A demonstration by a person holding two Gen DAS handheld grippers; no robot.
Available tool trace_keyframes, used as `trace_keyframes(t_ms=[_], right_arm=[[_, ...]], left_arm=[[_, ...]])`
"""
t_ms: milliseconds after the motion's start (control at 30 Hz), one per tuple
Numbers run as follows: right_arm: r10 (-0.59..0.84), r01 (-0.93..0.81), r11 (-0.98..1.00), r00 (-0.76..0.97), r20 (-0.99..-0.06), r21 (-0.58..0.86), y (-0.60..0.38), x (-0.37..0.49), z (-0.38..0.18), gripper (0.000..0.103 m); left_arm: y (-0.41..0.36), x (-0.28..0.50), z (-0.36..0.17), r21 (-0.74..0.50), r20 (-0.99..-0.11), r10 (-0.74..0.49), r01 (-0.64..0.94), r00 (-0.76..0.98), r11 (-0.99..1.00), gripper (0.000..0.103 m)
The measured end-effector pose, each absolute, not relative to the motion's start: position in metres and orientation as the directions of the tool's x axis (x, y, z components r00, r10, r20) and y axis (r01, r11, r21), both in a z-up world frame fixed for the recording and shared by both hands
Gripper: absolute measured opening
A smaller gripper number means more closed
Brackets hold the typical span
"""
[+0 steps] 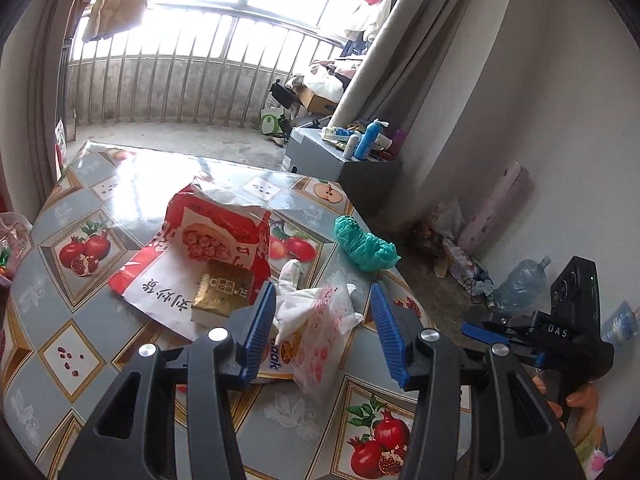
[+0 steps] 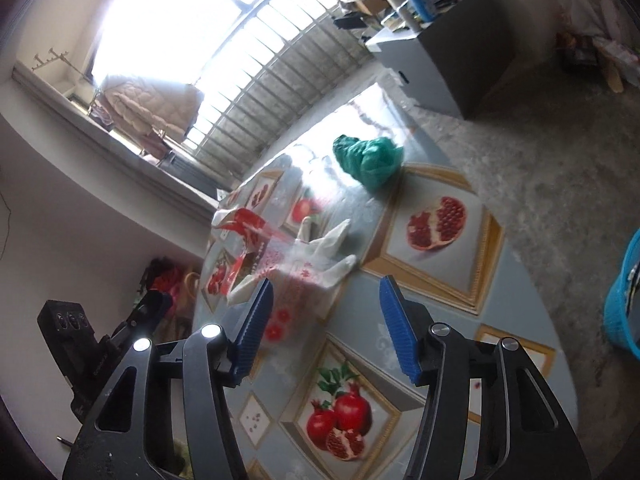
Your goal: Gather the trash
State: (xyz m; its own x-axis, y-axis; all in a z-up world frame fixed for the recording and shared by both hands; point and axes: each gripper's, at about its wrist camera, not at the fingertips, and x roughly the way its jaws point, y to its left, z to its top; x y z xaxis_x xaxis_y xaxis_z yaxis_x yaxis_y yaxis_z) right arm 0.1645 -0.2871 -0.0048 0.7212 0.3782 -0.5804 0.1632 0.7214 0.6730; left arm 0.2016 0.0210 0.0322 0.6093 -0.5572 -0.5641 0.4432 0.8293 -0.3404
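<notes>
Trash lies in a heap on the fruit-patterned table (image 1: 76, 356): a red-and-white paper food bag (image 1: 208, 236), a gold box (image 1: 224, 292), crumpled white tissue (image 1: 294, 296) and a clear plastic bag with red print (image 1: 326, 332) over an orange snack packet (image 1: 280, 358). A green plastic bag (image 1: 364, 244) sits apart near the table's far right edge. My left gripper (image 1: 324, 332) is open, its pads on either side of the clear bag without pressing it. My right gripper (image 2: 326, 320) is open over bare tablecloth, with the clear bag (image 2: 296, 280) just beyond its left finger and the green bag (image 2: 368, 156) farther off.
A grey cabinet (image 1: 344, 160) with bottles on top stands past the table. A large plastic water bottle (image 1: 520, 280) and clutter lie on the floor by the wall. A blue basket (image 2: 624, 304) stands on the floor to the right of the table. A railing closes the balcony.
</notes>
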Motion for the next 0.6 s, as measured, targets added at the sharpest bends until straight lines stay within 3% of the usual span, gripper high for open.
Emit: trace_keyframes(t_ms=[133,333,600], right_arm=[[0.422,0.142,0.717,0.691,-0.587,0.682,-0.268,0.186,-0.011,0.049],[0.501,0.154,0.663,0.636,-0.587,0.733,-0.254,0.215,-0.036,0.039],[0.599,0.178,0.594,0.552,-0.579,0.784,-0.246,0.218,-0.067,0.024]], left_arm=[[0.014,0.229,0.011,-0.344,-0.600,-0.552,0.437,0.579,0.831,0.037],[-0.012,0.264,-0.030,-0.314,-0.710,-0.522,0.452,0.472,0.835,0.012],[-0.037,0.237,-0.063,-0.385,-0.750,-0.584,0.512,0.311,0.768,0.006]])
